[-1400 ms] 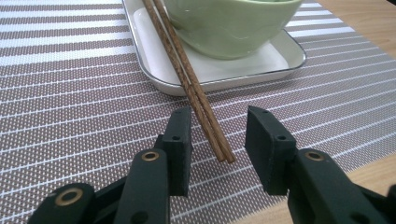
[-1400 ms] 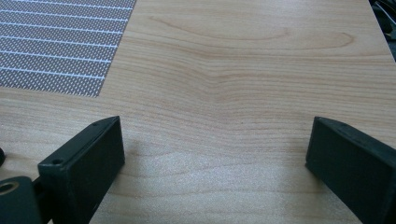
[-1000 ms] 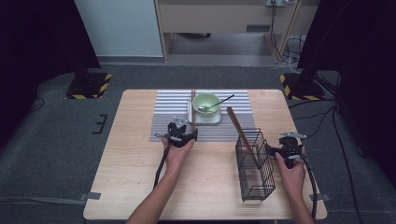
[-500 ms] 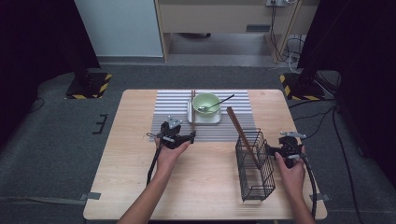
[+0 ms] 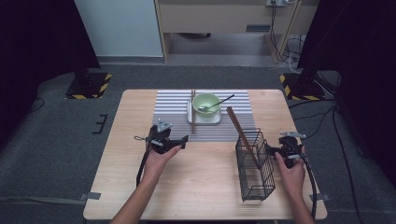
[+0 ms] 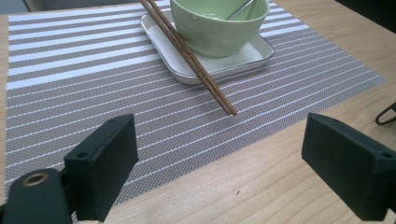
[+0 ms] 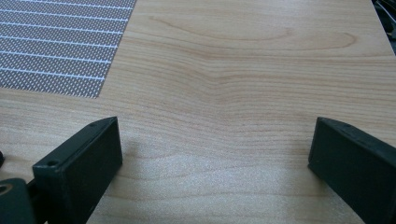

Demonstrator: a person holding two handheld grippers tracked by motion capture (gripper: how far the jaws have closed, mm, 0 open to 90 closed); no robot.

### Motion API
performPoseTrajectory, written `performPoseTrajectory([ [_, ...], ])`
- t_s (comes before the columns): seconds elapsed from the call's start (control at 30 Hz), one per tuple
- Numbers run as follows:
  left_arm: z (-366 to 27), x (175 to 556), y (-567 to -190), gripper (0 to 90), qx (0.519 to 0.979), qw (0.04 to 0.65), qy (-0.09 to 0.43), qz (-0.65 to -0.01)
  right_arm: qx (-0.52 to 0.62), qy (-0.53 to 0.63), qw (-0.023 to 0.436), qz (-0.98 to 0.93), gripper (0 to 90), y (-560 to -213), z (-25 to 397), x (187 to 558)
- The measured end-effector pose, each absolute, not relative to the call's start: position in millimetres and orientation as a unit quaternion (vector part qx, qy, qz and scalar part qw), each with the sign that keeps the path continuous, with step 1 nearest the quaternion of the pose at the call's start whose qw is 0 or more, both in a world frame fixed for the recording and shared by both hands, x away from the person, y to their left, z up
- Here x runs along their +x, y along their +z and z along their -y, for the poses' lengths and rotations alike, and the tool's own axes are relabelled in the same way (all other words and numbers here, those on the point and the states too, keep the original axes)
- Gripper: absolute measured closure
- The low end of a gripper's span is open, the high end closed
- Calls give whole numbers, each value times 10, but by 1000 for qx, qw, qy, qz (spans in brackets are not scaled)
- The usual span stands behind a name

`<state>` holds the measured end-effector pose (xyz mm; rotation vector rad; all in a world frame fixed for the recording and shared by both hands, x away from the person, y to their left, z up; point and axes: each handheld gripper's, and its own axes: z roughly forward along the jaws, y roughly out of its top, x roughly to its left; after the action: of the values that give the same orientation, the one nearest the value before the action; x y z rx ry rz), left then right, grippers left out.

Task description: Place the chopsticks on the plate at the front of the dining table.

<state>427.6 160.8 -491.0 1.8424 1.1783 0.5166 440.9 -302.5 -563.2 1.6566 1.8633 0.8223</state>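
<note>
Over the tabletop [image 5: 205,182] I am holding both tongs released: left tongs [image 6: 219,163] facing the chopsticks [image 6: 189,56], right tongs [image 7: 215,163] beside the basket [image 5: 254,163].

a recording lab: a lone wooden table [image 5: 205,186] on grey carpet, black curtains at both sides of the frame, hazard-striped stand bases [image 5: 88,86], cables [image 5: 280,32] upper right.

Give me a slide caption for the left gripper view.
Open left gripper faces brown wooden chopsticks leaning on a white square tray.
</note>
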Motion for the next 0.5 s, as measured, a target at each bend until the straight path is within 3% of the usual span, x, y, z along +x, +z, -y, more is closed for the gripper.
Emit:
performPoseTrajectory([
  [0.5,-1872,3987,-4866,82,749,422,213,-464,611,302,256,-685,30,-5633,3022,4406],
])
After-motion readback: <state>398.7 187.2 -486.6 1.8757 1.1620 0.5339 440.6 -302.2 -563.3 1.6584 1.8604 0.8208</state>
